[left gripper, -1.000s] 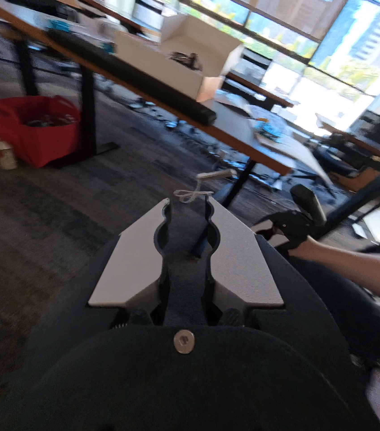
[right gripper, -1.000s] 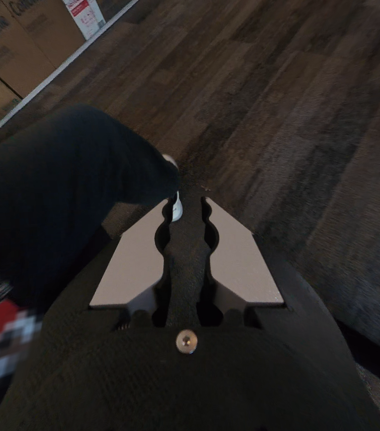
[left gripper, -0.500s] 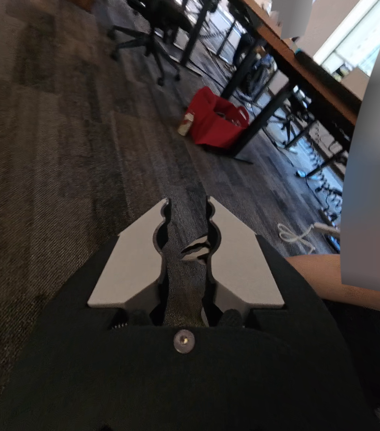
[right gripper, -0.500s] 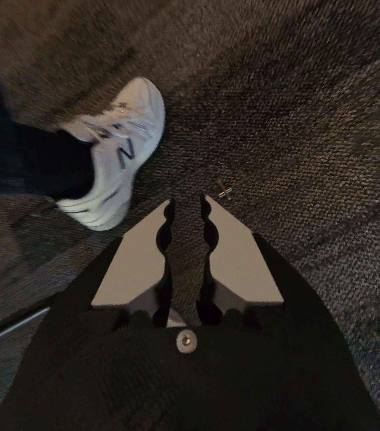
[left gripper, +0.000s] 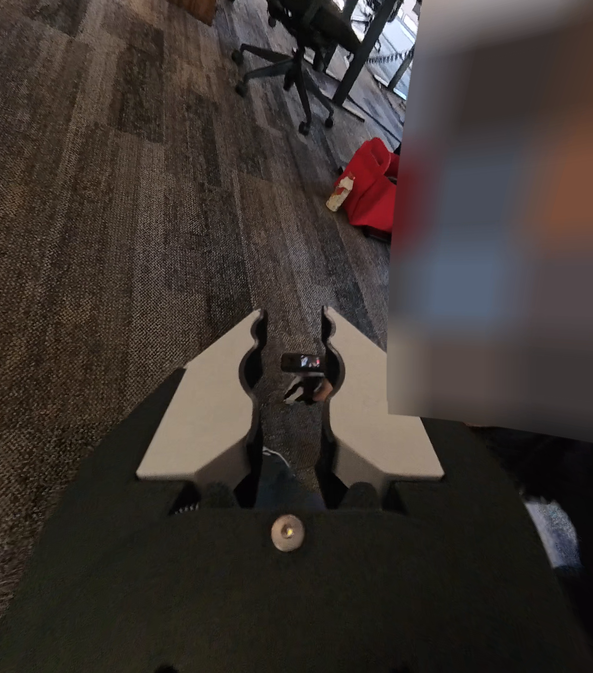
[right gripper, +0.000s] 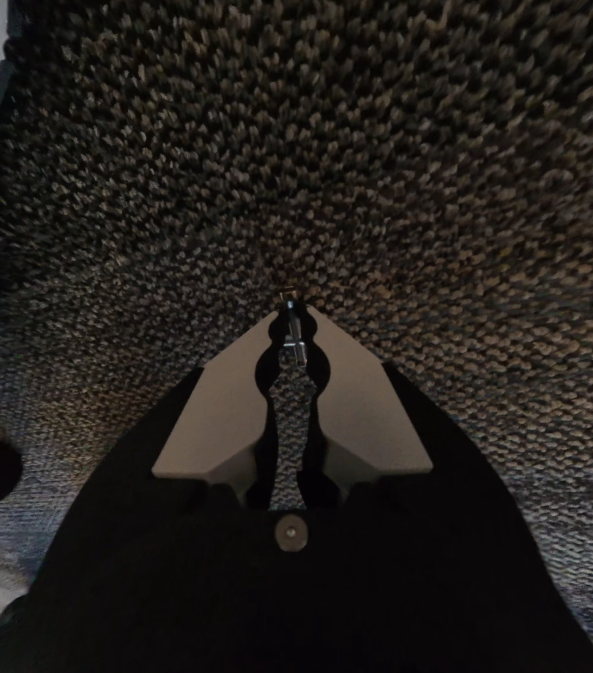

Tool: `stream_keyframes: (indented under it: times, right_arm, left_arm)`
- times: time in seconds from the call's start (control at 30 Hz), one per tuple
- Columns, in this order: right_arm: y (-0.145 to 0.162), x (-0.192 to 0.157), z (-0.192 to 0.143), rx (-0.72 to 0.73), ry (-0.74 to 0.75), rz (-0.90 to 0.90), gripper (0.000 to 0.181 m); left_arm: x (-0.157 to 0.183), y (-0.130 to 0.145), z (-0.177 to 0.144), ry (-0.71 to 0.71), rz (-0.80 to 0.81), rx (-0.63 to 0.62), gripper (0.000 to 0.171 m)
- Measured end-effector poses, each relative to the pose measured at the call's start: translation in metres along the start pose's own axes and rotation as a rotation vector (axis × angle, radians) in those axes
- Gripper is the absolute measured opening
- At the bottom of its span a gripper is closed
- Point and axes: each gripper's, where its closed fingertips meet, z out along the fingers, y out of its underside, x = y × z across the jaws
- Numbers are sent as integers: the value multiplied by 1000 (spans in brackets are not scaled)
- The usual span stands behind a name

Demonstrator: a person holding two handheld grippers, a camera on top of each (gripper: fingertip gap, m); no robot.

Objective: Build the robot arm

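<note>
carpet [right gripper: 433,182], right claw [right gripper: 293,313] pinching small metal pin [right gripper: 296,340], left claw [left gripper: 292,317] parted

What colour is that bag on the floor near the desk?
Red bag; the left wrist view shows it best.

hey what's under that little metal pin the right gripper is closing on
Carpet. The pin sits between the right gripper fingertips, which are nearly closed around it, with carpet showing all round. The spot directly beneath the pin is covered by the pin itself.
</note>
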Motion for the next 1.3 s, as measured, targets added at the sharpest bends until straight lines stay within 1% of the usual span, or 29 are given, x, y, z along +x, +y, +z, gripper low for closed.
stream_keyframes:
  times: [0.03, 0.1, 0.13, 0.17, 0.2, 0.23, 0.27, 0.33, 0.4, 0.43, 0.47, 0.53, 0.6, 0.67, 0.7, 0.77, 0.8, 0.87, 0.93, 1.03, 1.13, 1.2, 1.27, 1.3]
  right_arm:
    - [1, -1, -3, 0, -20, 20, 6]
    - [0, -3, -18, 56, -29, 39, 6]
    - [-3, -3, -33, 100, -20, 45, 6]
    - [-7, -3, -54, 153, -7, 44, 6]
    - [-13, -4, -82, 220, 15, 35, 6]
    - [-21, -6, -118, 300, 37, 26, 6]
    - [-30, -11, -161, 389, 54, 18, 6]
    - [-46, -23, -263, 565, 120, 5, 6]
    - [-57, -42, -380, 733, 219, -25, 6]
    - [-58, -52, -439, 795, 293, -41, 6]
    - [-54, -62, -495, 840, 379, -56, 6]
    - [-36, -83, -597, 904, 554, -77, 6]
    - [-7, -104, -682, 941, 732, -71, 6]
    - [27, -129, -745, 935, 864, -66, 6]
    - [44, -143, -770, 928, 943, -71, 6]
    - [80, -167, -806, 875, 1086, -60, 7]
    - [96, -179, -821, 861, 1150, -48, 6]
    - [124, -202, -840, 834, 1234, -20, 6]
    - [151, -219, -852, 780, 1316, 19, 6]
    - [192, -238, -864, 688, 1419, 66, 5]
    - [228, -259, -874, 656, 1473, 138, 5]
    - [248, -271, -880, 614, 1517, 175, 5]
    - [266, -283, -888, 578, 1581, 185, 5]
    - [273, -290, -892, 591, 1600, 192, 5]
  left_arm:
    - [0, 1, 2, -6, 20, -15, 28]
    - [5, 0, 7, 2, 50, -38, 28]
    - [10, -2, 9, 15, 60, -43, 28]
    - [14, -3, 11, 28, 65, -48, 27]
    - [18, -5, 14, 38, 66, -58, 27]
    - [23, -8, 19, 48, 58, -69, 27]
    - [29, -13, 25, 67, 30, -75, 25]
    - [58, -33, 46, 176, -79, -54, 21]
    - [109, -56, 74, 361, -168, -67, 12]
    - [141, -65, 88, 451, -158, -97, 9]
    - [174, -74, 102, 526, -113, -127, 10]
    - [242, -87, 121, 644, 5, -177, 20]
    - [320, -95, 118, 804, 103, -218, 26]
    - [388, -99, 107, 888, 207, -210, 30]
    - [420, -99, 100, 919, 257, -192, 32]
    - [480, -93, 81, 994, 338, -186, 32]
    - [504, -86, 74, 1013, 386, -205, 30]
    - [542, -71, 62, 1024, 500, -235, 29]
    - [575, -59, 47, 1069, 570, -232, 21]
    - [617, -40, 26, 1174, 596, -266, 9]
    - [651, -21, 10, 1262, 608, -320, 13]
    - [672, -11, -1, 1332, 614, -337, 9]
    - [691, -5, -11, 1397, 630, -322, 9]
    - [699, -3, -18, 1434, 625, -316, 9]
